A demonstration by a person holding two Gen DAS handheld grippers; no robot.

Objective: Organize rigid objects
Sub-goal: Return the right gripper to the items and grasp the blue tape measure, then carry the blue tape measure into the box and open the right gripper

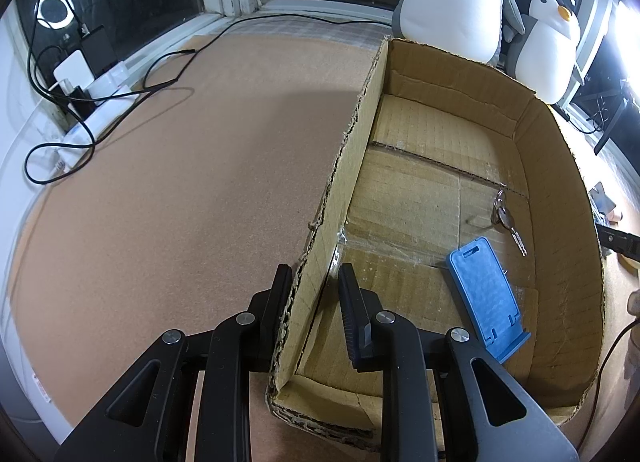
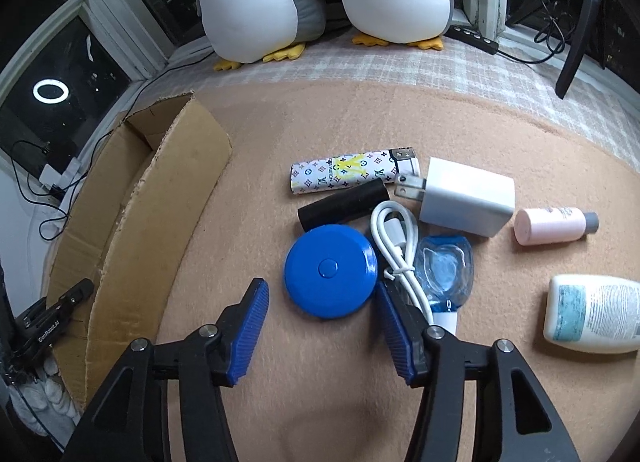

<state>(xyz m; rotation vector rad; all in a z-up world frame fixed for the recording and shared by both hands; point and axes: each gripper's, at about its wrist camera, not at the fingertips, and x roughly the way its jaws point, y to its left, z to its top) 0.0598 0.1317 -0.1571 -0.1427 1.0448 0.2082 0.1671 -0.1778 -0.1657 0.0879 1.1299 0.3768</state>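
**Grippers at the box wall and the blue disc**

The left gripper (image 1: 314,286) is straddling the cardboard box (image 1: 352,166) wall, jaws spread on either side. A blue phone stand (image 1: 486,298) and keys (image 1: 506,218) are lying inside the box. The right gripper (image 2: 322,318) is hovering spread open just before the blue round tape measure (image 2: 330,270), which is lying on the mat beside a white cable (image 2: 396,246).

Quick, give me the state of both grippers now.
Left gripper: open, fingers straddling the cardboard box wall.
Right gripper: open, empty, near the blue round case.
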